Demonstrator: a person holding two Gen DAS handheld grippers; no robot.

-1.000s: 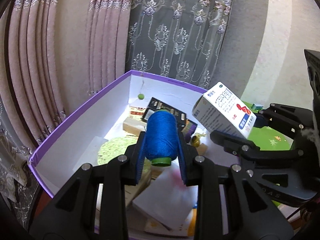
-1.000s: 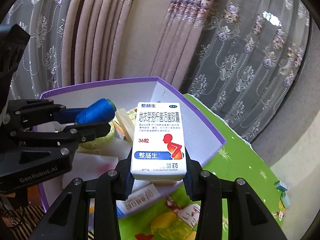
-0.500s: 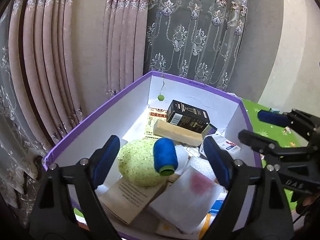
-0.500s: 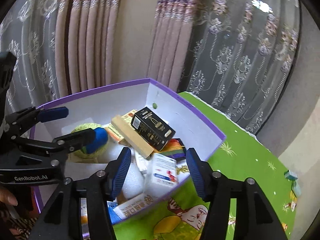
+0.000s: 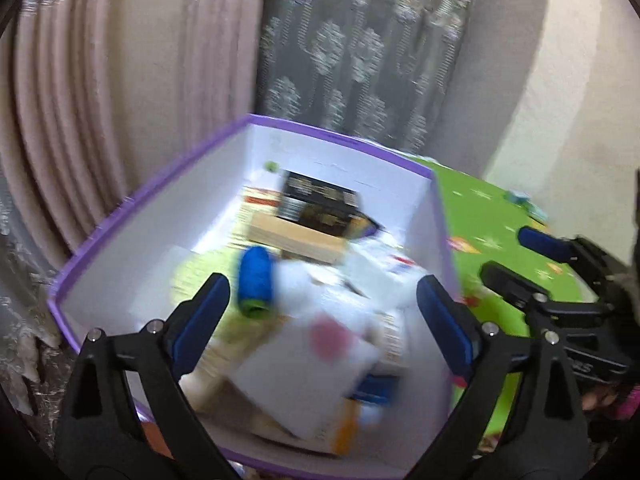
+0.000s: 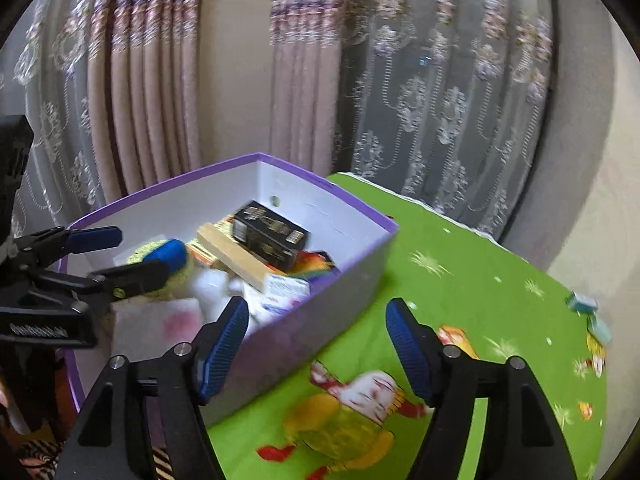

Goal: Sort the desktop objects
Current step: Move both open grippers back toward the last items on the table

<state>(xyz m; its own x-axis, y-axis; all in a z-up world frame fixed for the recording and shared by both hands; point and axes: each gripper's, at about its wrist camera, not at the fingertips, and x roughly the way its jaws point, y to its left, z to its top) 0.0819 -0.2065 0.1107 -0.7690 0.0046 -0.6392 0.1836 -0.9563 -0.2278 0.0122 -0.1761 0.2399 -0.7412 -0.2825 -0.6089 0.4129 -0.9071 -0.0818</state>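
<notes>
A purple-rimmed white box (image 5: 340, 136) (image 6: 320, 178) sits on the green tablecloth and holds several objects. A blue thread spool (image 5: 256, 280) (image 6: 166, 252) lies inside beside a round green sponge (image 6: 148, 248). A white medicine box (image 6: 286, 290) lies inside near the right wall. My left gripper (image 5: 320, 320) is open and empty above the box's near side. My right gripper (image 6: 316, 344) is open and empty over the box's right wall. The left wrist view is blurred.
The box also holds a black carton (image 6: 270, 234), a wooden block (image 6: 232, 254) and white papers (image 5: 304, 372). The green patterned tablecloth (image 6: 480, 320) spreads to the right, with small teal boxes (image 6: 584, 304) near its far edge. Curtains hang behind.
Both grippers opened and dropped the blue spool and the medicine box into the purple box. Since then both have pulled back and shifted right.
</notes>
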